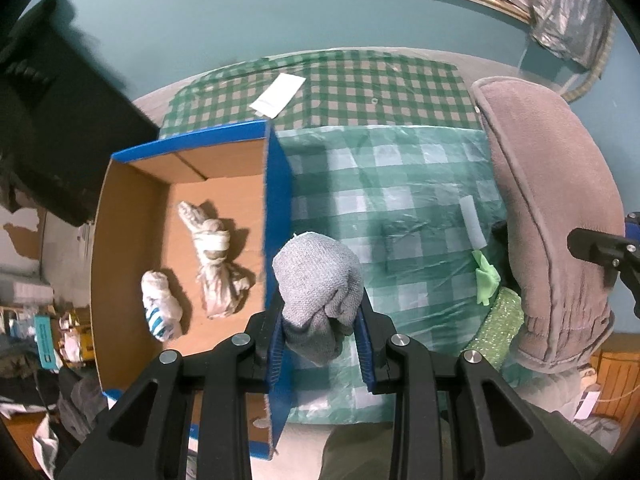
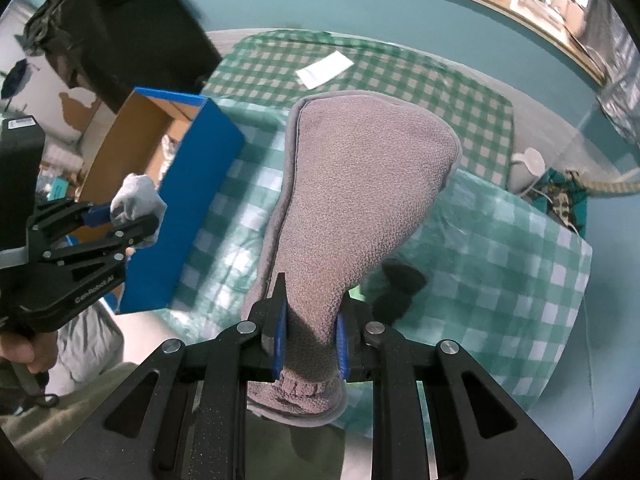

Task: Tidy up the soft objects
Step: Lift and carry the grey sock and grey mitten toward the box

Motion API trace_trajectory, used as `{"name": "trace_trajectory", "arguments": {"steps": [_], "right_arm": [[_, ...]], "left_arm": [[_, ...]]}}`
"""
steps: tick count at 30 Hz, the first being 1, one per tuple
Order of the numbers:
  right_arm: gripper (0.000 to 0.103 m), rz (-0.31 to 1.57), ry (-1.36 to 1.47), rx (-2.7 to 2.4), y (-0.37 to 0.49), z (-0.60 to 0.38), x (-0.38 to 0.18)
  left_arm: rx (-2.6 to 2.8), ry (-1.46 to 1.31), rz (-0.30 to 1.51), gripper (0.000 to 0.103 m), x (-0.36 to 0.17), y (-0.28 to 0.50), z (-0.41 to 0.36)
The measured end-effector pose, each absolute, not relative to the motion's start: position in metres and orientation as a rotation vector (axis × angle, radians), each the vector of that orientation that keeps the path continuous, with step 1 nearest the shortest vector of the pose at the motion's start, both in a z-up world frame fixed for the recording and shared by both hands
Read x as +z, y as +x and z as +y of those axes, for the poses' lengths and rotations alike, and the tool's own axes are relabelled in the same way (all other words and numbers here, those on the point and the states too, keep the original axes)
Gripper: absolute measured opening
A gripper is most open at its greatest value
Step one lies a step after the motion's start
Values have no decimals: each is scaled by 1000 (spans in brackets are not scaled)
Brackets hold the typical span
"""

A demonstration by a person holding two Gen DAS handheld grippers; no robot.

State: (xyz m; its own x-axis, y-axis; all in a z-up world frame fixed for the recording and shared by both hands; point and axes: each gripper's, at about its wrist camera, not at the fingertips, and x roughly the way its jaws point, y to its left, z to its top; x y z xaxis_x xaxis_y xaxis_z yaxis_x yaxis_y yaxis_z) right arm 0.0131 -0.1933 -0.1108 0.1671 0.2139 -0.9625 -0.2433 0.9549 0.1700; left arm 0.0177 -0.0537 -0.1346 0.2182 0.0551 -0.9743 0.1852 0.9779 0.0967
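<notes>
A blue box (image 1: pixel 276 184) on the left holds two rolled sock bundles (image 1: pixel 216 256). Just over its right wall, the left tool (image 1: pixel 322 332) pinches a grey sock (image 1: pixel 316 276). Further right, the right tool (image 2: pixel 311 328) clamps a fuzzy slipper (image 2: pixel 352 184) above the checked cloth (image 1: pixel 400 200).

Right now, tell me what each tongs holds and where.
Left tongs: rolled grey sock, gripped at its lower end. Right tongs: fuzzy slipper, near its heel opening.
</notes>
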Motion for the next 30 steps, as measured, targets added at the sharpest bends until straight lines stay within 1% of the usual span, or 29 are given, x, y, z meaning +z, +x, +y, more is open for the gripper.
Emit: {"name": "trace_trajectory", "arguments": {"steps": [12, 30], "right_arm": [[19, 1333, -82, 431, 26, -137, -95], [19, 1319, -191, 590, 47, -33, -93]], "left_arm": [[-8, 114, 1334, 31, -117, 13, -5], [118, -3, 1332, 31, -115, 6, 73]]}}
